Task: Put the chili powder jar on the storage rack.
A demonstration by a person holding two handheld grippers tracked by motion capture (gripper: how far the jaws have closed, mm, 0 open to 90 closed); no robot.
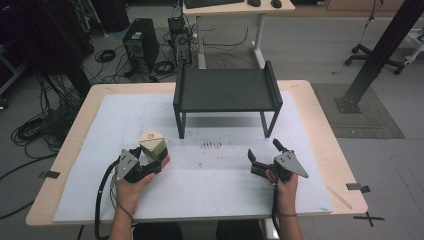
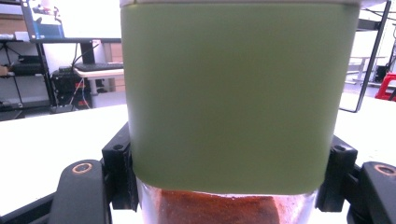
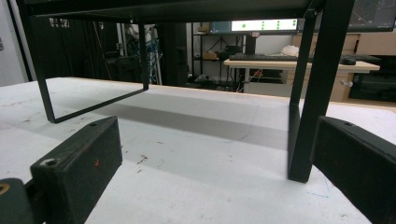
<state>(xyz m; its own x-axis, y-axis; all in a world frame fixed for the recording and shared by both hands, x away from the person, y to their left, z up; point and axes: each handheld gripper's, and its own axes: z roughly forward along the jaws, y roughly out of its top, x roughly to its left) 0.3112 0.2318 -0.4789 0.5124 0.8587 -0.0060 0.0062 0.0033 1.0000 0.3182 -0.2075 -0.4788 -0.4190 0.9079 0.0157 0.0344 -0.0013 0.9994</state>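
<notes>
- The left gripper (image 1: 150, 162) is clamping a green-lidded jar (image 1: 152, 145) at the table's (image 1: 310, 115) front left.
- The right gripper (image 1: 264, 150) is waiting, jaws wide, empty.
- Keeping the jar upright is advisable when lifting toward the black shelf (image 1: 227, 90).

The open right tongs (image 3: 212, 172) hover low over the white-covered table (image 3: 187, 158), facing the black metal shelf stand (image 3: 308, 93) just beyond.

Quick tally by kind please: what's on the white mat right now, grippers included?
Jar with green lid, reddish contents: 1
Black shelf rack: 1
Grippers: 2, left gripper shut on the jar, right gripper open
Total: 4
</notes>
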